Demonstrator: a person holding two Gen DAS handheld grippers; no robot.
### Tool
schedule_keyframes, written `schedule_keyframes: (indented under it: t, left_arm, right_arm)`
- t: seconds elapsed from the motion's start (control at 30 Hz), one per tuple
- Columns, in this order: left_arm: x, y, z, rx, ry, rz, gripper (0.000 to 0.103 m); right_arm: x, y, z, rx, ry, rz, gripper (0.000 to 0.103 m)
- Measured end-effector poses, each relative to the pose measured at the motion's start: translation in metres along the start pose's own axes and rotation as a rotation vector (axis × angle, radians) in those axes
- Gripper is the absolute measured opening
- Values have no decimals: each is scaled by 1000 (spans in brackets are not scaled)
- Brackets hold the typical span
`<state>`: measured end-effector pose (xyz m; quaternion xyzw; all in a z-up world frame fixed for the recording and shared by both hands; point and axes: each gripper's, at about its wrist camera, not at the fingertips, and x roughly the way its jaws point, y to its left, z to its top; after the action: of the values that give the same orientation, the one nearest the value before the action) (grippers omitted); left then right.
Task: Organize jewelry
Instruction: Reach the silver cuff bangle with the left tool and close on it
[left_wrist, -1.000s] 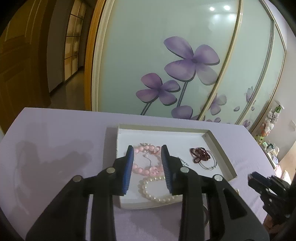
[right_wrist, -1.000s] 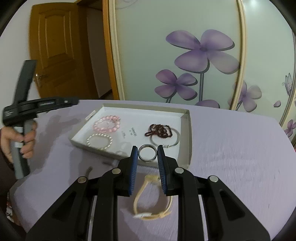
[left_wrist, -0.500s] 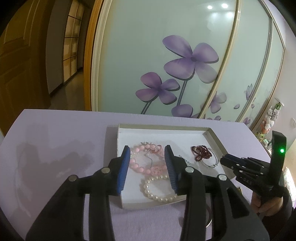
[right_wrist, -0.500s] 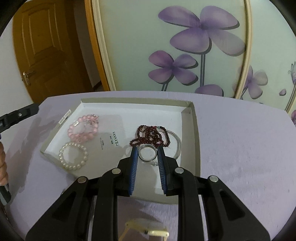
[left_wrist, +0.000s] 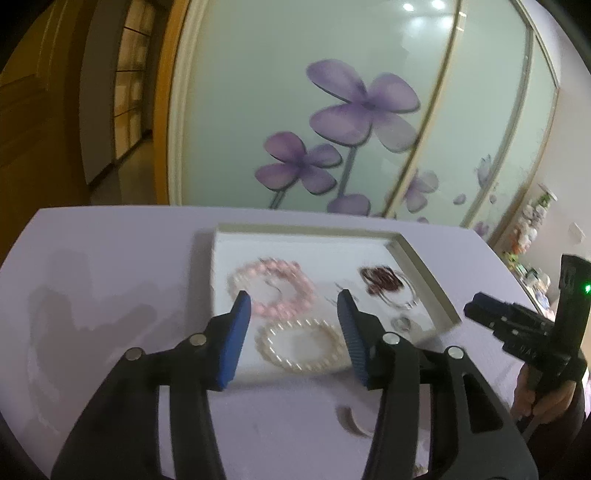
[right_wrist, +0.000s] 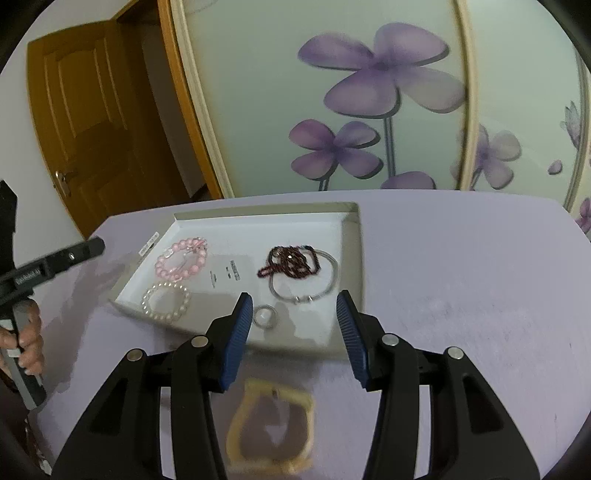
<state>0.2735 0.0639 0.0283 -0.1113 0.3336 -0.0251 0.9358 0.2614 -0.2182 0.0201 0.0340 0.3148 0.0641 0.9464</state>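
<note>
A white shallow tray (right_wrist: 352, 258) sits on the purple table. In it lie a pink bead bracelet (right_wrist: 181, 258), a white pearl bracelet (right_wrist: 166, 301), a dark red bead necklace (right_wrist: 290, 262), a silver bangle (right_wrist: 306, 291) and a small silver ring (right_wrist: 264, 316). My right gripper (right_wrist: 295, 325) is open and empty above the tray's near edge, just right of the ring. A cream bracelet (right_wrist: 273, 428) lies on the table below it. My left gripper (left_wrist: 293, 328) is open and empty over the pearl bracelet (left_wrist: 301, 345) and pink bracelet (left_wrist: 273, 288).
The tray (left_wrist: 421, 262) sits mid-table before a glass wardrobe door with purple flowers (right_wrist: 376, 70). A wooden door (right_wrist: 85, 118) stands at the left. The right gripper's body (left_wrist: 517, 332) shows at the right of the left wrist view. A piece of the cream bracelet (left_wrist: 351, 421) lies near the tray.
My right gripper carried the silver ring over the tray, opened and left it there, then drew back. My left gripper opened wider over the pearl bracelet.
</note>
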Motion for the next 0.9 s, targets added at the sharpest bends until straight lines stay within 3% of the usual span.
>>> schedule_keyframes:
  t: [0.4, 0.6, 0.9]
  left_arm:
    - [-1, -43, -68, 27, 114, -63, 74]
    - [7, -60, -91, 36, 174, -41, 81]
    - [18, -76, -102, -4, 209, 32, 82]
  right_arm:
    - [-57, -4, -34, 28, -49, -1, 49]
    - [-63, -9, -40, 47, -49, -3, 49]
    - [-60, -20, -48, 84, -33, 0, 49]
